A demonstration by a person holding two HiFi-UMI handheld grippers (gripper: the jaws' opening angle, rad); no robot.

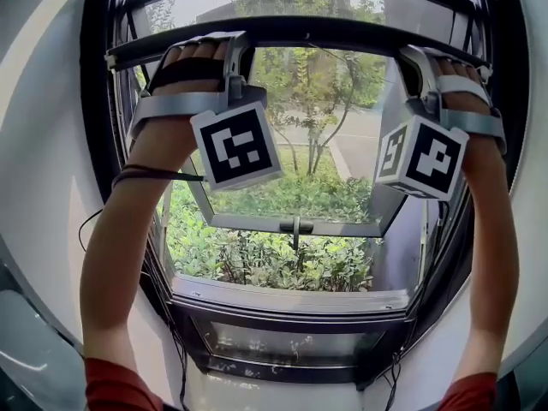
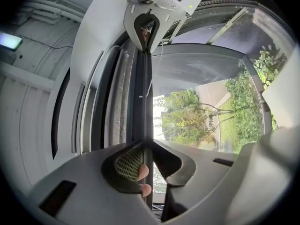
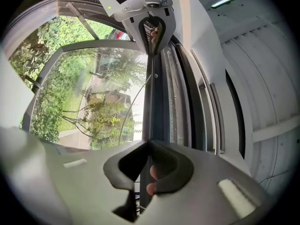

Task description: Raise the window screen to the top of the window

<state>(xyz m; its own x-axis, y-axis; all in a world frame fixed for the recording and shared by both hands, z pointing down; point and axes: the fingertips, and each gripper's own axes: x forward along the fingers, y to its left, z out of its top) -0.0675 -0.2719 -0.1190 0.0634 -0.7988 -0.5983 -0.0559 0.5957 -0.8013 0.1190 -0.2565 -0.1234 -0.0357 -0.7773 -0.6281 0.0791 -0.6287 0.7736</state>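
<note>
window screen pull bar [image 1: 342, 31], a dark horizontal rail, sits high in the window frame [image 1: 98, 144], close under its top edge, with a narrow strip of glass above it. whether mesh hangs above the bar cannot be made out.

head view: two bare forearms reach up side by side. the left gripper [image 1: 233, 51] is on the bar near the frame's left edge and the right gripper [image 1: 417, 58] is on it near the right edge, well apart. each carries a white marker cube [image 1: 235, 144] facing the camera. below the bar an outward-tilted glass pane [image 1: 291, 191] stands open over green shrubs [image 1: 257, 264] and a thin tree. red sleeves [image 1: 116, 388] show at the bottom corners.

left gripper view: this shows what the head view cannot, the grip itself. the two pale jaws are closed on the thin dark bar, which runs straight away from the camera to the other gripper at the far end. fingertips [image 2: 143, 172] show in the gap behind the jaws, beside a ribbed pad. the side channels of the frame and a white wall [image 2: 33, 93] lie to the left, the greenery to the right.

right gripper view: the mirror of that. its jaws are likewise clamped on the bar, fingertips showing behind them, with the frame channels and wall to the right and the greenery to the left.
</note>
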